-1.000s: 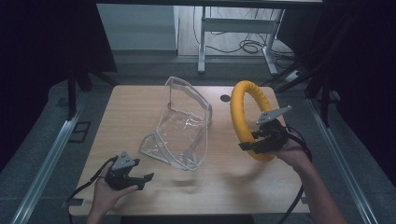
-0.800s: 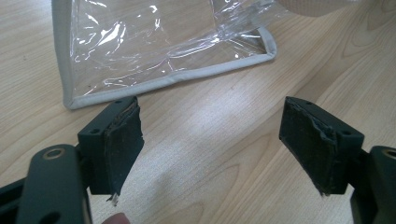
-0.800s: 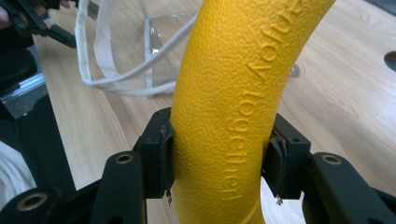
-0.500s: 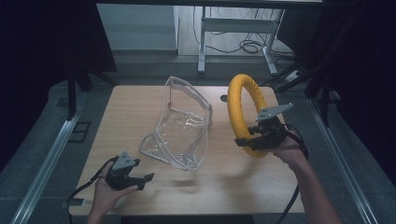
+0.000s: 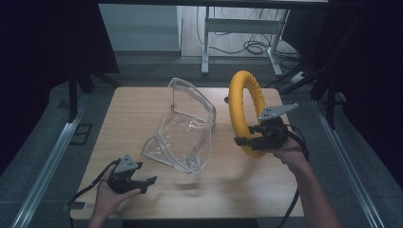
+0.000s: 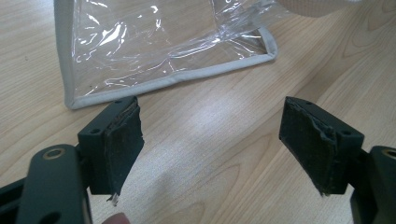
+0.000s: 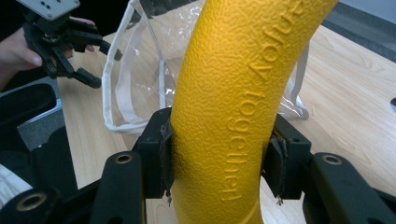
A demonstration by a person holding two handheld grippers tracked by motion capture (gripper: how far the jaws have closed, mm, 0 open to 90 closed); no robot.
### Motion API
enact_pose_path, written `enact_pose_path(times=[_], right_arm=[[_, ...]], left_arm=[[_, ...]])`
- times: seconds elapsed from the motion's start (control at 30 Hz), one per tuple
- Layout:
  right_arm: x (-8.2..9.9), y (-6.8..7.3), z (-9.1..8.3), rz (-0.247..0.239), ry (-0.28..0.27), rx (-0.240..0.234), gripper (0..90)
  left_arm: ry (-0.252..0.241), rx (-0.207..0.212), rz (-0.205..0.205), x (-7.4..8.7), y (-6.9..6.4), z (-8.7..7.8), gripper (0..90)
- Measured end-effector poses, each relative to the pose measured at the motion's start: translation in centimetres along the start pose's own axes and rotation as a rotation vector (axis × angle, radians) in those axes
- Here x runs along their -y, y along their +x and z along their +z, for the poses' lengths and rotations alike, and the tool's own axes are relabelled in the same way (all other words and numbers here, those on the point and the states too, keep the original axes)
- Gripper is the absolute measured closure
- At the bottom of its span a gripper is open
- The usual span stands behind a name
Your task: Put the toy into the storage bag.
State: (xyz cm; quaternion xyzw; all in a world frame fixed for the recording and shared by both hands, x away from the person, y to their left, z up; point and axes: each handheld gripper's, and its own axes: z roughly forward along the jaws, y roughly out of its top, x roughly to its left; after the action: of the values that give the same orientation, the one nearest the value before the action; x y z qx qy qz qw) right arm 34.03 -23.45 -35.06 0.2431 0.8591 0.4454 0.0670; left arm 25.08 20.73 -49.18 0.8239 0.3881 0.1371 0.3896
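High view is showing the right gripper [image 5: 248,140] clamping the yellow ring [image 5: 246,111] upright above the table [image 5: 128,114], probably for the clear bag [image 5: 185,128]; left gripper [image 5: 145,183] is waiting, jaws apart.

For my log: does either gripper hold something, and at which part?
The right gripper is shut on the yellow ring, clamped across the tube at its lower part. The left gripper is open and holds nothing.

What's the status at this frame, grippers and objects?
Right gripper shut on yellow ring, held upright. Left gripper open, empty, near clear bag. Nothing between ring and bag.
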Motion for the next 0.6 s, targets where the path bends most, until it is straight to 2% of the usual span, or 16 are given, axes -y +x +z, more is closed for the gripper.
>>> enact_pose_path(times=[0.23, 0.6], right_arm=[[-0.8, 0.5, -0.1, -0.001, -0.044, -0.026, 49.6], [-2.1, 1.2, -0.5, -0.008, -0.111, -0.039, 49.5]], left_arm=[[-0.003, 0.002, -0.004, 0.0, 0.0, 0.0, 21.3], [-0.001, 0.001, -0.002, 0.0, -0.1, 0.0, 21.3]])
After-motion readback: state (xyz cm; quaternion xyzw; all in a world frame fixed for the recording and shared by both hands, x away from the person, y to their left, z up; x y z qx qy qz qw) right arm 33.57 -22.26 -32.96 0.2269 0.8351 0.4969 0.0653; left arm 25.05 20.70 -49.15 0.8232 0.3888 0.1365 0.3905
